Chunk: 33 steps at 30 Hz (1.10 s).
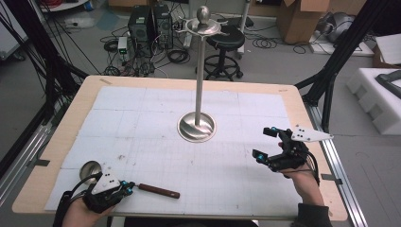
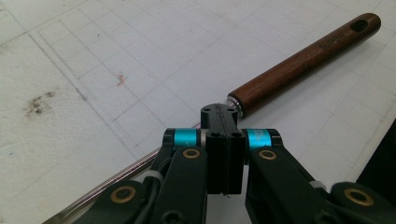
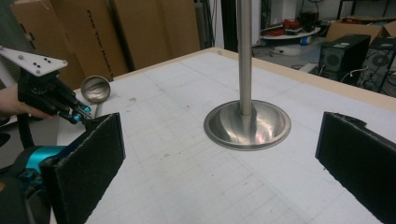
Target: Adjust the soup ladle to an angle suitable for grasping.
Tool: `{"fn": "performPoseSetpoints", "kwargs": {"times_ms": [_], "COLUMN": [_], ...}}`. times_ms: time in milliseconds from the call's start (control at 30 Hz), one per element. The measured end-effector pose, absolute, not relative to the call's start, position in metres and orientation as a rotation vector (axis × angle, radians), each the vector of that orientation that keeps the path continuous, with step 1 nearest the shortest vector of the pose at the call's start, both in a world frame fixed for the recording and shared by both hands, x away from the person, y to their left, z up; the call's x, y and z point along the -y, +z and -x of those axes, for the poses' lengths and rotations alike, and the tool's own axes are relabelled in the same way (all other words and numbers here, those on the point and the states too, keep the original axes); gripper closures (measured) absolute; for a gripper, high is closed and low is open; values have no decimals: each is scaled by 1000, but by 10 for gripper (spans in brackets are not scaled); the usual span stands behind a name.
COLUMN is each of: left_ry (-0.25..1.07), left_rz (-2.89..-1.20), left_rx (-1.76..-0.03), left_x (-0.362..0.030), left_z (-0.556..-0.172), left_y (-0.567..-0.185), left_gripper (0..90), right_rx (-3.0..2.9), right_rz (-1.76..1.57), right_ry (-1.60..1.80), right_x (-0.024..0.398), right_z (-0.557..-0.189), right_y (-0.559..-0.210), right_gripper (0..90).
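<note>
ladle (image 1: 142, 187) lies at the near left of the table (image 1: 71, 123), bowl to the far left, wooden handle pointing right along the near edge. high view: left gripper (image 1: 126, 187) is clamped on the metal shaft just where it meets the wood, prob. because that's the thin bit the jaws can pinch w/o slipping. hand low, gripper lying nearly flat, so the ladle sits on or just off the white mat (image 1: 156, 123); can't tell which. right gripper (image 1: 267, 144) hovers at the near right, well apart from the ladle, jaws spread, holding nothing; looks like it's waiting. hanging stand (image 1: 200, 85) is mid-table, between the two, hooks up top, likely where the ladle is meant to go.

left gripper view: jaws fully together on the shaft, wooden handle (image 2: 306, 58) running away to the upper right w/ its hang hole at the far tip. high view is too small to show that hole or how tight the pinch is.

right gripper view: two black pads (image 3: 84, 161) stand wide apart, nothing between. stand base (image 3: 247, 125) straight ahead, and off to the left the other gripper w/ the ladle bowl (image 3: 95, 88) seen tilted up above the mat, shiny inside facing this cam. the side angle hints the bowl end is lifted, which the top-down view flattens.
</note>
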<state>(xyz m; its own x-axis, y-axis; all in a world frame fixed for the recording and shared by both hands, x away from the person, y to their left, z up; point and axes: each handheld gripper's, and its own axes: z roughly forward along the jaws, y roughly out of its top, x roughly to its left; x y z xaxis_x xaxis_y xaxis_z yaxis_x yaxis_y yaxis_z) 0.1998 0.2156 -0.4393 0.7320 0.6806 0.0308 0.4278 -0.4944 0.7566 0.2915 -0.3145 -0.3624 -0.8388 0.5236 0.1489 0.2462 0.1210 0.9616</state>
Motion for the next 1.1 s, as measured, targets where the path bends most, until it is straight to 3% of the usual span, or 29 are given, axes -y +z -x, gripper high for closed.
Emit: {"fn": "performPoseSetpoints", "kwargs": {"times_ms": [467,1100], "left_ry": [389,447], "left_rz": [-2170,-2173], "left_rx": [-822,-863], "left_x": [-210,-198], "left_z": [-208,-237], "left_y": [-446,-445], "left_gripper": [898,898], "right_rx": [-2174,-2178], "right_rz": [-761,-762], "right_ry": [1784,1782], "right_x": [314,314], "right_z": [-292,-293], "right_y": [-363,-363], "right_gripper": [3,3]}}
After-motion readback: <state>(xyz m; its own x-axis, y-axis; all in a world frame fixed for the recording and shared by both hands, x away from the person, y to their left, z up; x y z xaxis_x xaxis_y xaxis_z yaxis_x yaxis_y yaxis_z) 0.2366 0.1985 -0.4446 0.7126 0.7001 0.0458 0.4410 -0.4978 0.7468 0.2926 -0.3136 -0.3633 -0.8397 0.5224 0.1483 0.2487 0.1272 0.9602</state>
